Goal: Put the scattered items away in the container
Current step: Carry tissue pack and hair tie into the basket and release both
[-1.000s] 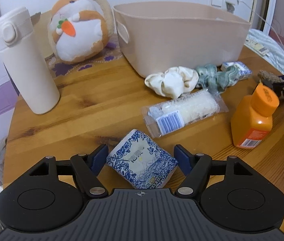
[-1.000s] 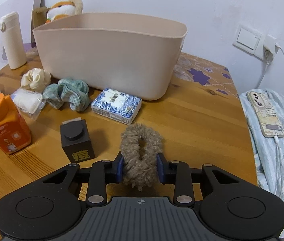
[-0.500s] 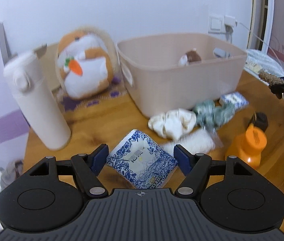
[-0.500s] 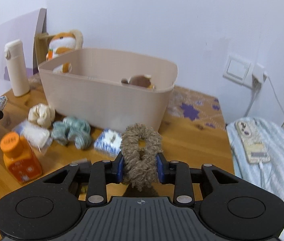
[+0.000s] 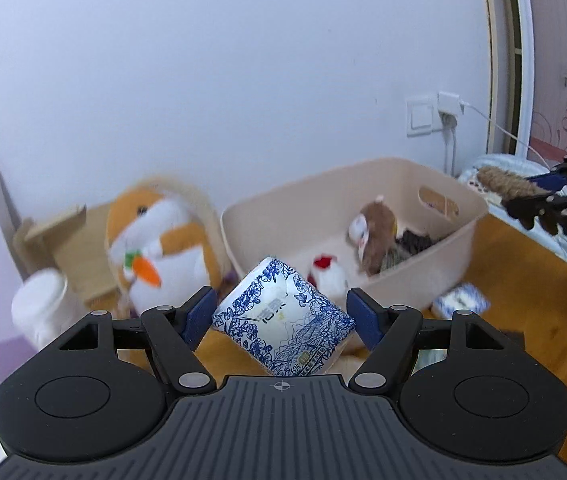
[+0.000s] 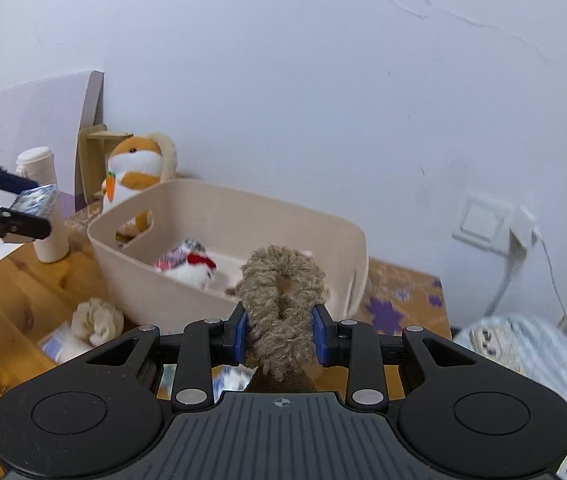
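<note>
My left gripper is shut on a blue-and-white patterned tissue pack and holds it in the air, in front of the beige basket. In the right wrist view the same pack hangs at the far left, higher than the basket rim. My right gripper is shut on a brown fuzzy scrunchie, just before the basket's near wall. Inside the basket lie a brown plush toy and a white-and-red one.
An orange-and-white plush and a white bottle stand left of the basket. On the wooden table lie a cream scrunchie, a clear packet and another tissue pack. Striped bedding lies to the right.
Both grippers have risen with their loads and tipped up. The basket's inside has come into view, and most items on the table have slid out of sight below.
</note>
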Tool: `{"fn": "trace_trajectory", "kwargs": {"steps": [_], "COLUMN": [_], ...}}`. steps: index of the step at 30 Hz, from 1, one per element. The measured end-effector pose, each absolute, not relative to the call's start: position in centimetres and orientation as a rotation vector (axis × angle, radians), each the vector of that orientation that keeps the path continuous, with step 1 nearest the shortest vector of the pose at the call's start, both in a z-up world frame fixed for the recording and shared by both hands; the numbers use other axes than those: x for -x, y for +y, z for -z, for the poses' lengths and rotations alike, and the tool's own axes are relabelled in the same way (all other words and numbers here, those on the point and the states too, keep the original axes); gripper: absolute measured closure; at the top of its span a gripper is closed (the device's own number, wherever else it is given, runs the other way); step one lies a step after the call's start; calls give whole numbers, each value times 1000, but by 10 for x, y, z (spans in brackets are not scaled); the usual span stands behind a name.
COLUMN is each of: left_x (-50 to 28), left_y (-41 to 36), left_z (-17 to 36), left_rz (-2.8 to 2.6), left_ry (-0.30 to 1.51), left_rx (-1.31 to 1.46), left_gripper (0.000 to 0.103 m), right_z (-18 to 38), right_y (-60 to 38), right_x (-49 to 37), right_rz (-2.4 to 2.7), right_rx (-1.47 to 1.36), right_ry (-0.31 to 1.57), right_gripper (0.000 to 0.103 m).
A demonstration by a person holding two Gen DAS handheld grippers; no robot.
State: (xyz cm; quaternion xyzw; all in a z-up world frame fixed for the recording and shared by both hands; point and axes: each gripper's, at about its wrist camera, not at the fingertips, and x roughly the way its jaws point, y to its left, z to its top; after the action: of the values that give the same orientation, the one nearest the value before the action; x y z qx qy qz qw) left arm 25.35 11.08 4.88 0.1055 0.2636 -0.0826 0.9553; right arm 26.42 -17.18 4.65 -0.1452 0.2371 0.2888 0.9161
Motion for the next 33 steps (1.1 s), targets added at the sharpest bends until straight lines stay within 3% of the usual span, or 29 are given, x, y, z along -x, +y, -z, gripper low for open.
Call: {"fn": "trace_trajectory", "kwargs": {"steps": [12,29,33], "left_x": [-314,-379,-381], "left_y": [79,35,34], "left_z": [-58,0,8], "left_rz": [171,133,131], "left_ry": [476,598,633], "left_rx": [-189,-266,-267], "left_gripper": [30,30,29], "right_z": [-57,-17,-7], "right_y": [-133,-99,-97], "right_x": [-300,-355,-355], "right_rz": [-596,-544,-530], "right_rx": [343,325,351], "right_ry": [455,547,567], "right_gripper": [74,73,68]}}
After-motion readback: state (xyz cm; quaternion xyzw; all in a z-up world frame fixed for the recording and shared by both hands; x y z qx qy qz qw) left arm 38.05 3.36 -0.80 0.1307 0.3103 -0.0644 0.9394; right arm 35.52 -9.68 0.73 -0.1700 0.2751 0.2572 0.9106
